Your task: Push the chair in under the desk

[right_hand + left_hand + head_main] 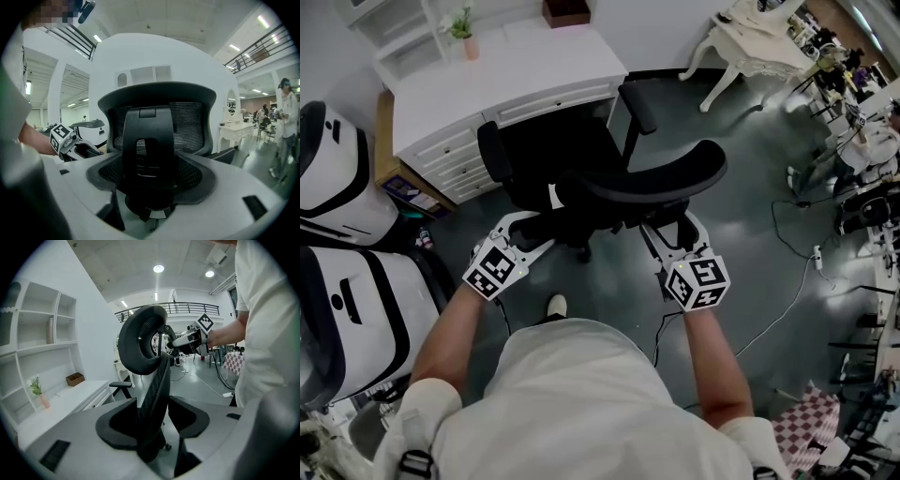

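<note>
Two grippers on one chair (642, 178): a black mesh office chair, back toward you, seat facing the white desk (487, 75). It stands just before the desk's open bay, right of the drawers (455, 159). Your left gripper (528, 232) is clamped on the left edge of the backrest, jaws wide, a pad on either face of the mesh. Your right gripper (673, 228) is clamped on the plastic spine behind the backrest, a pad each side. A small potted plant (464, 28) and a brown box (567, 11) sit on the desk. Cables (787, 281) trail over the grey floor (741, 169) to your right.
</note>
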{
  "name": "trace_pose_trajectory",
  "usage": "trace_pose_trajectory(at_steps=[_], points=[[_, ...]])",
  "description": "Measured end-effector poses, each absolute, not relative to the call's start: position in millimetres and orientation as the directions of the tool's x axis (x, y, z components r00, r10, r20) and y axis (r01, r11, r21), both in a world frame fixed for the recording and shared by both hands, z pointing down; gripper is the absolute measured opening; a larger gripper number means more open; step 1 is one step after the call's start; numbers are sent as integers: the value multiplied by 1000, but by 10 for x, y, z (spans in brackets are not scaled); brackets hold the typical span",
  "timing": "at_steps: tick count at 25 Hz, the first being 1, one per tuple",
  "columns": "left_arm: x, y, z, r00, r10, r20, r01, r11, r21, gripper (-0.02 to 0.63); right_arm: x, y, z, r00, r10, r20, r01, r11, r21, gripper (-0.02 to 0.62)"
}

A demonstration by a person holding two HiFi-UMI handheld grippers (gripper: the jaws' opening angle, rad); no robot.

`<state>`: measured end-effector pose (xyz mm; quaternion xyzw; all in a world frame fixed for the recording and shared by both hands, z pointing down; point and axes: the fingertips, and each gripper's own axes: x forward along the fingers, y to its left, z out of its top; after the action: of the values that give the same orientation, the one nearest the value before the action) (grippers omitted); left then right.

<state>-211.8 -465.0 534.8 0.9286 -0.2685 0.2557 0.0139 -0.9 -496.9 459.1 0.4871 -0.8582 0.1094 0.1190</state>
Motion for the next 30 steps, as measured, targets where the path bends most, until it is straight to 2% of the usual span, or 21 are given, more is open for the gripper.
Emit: trace_pose_trajectory(at_steps=[30], points=[[-2450, -5036, 5308, 765, -462, 449, -464, -879, -112, 206, -341, -5325, 4543, -458, -839, 294, -885, 460, -67, 324]])
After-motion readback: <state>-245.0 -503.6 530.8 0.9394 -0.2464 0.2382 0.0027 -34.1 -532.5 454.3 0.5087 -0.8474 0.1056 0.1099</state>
